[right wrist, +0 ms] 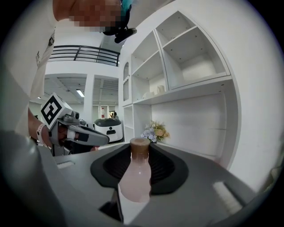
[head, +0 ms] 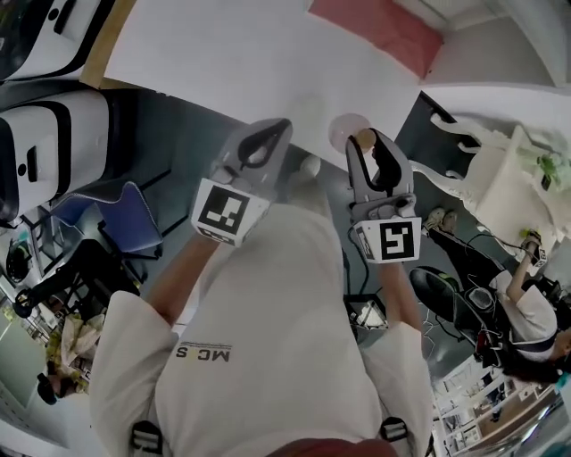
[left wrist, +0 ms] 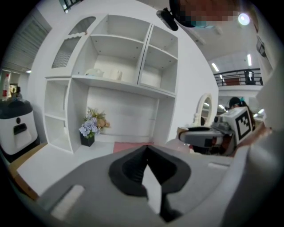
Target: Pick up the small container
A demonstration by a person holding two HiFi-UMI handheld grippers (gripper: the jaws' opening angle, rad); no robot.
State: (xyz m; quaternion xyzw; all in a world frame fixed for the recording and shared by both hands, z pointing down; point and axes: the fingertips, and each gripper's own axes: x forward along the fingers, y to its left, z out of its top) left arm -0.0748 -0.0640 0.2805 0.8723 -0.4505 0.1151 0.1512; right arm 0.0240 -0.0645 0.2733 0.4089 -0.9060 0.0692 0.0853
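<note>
Head view shows the white table [head: 223, 54] as the biggest thing, and all other places are given from it. At the table's far side stands a white shelf unit [left wrist: 120, 66] with open compartments. A pink mat [head: 379, 27] lies flat on the table, towards its far right part. The left gripper [left wrist: 146, 148] hangs just over the near edge of the table; its two jaws are pressed together at the tips and nothing is between them. The right gripper [head: 373, 152] is beside it, also at the near edge of the table. A bunch of flowers in a dark pot [left wrist: 91, 126] stands on the table at the foot of the shelf unit. The small container [right wrist: 135, 177], a pale pink bottle with a brown cap, sits between the jaws of the right gripper, which are closed on its sides; it is at the table's near edge, and I cannot tell if its bottom touches the table.
</note>
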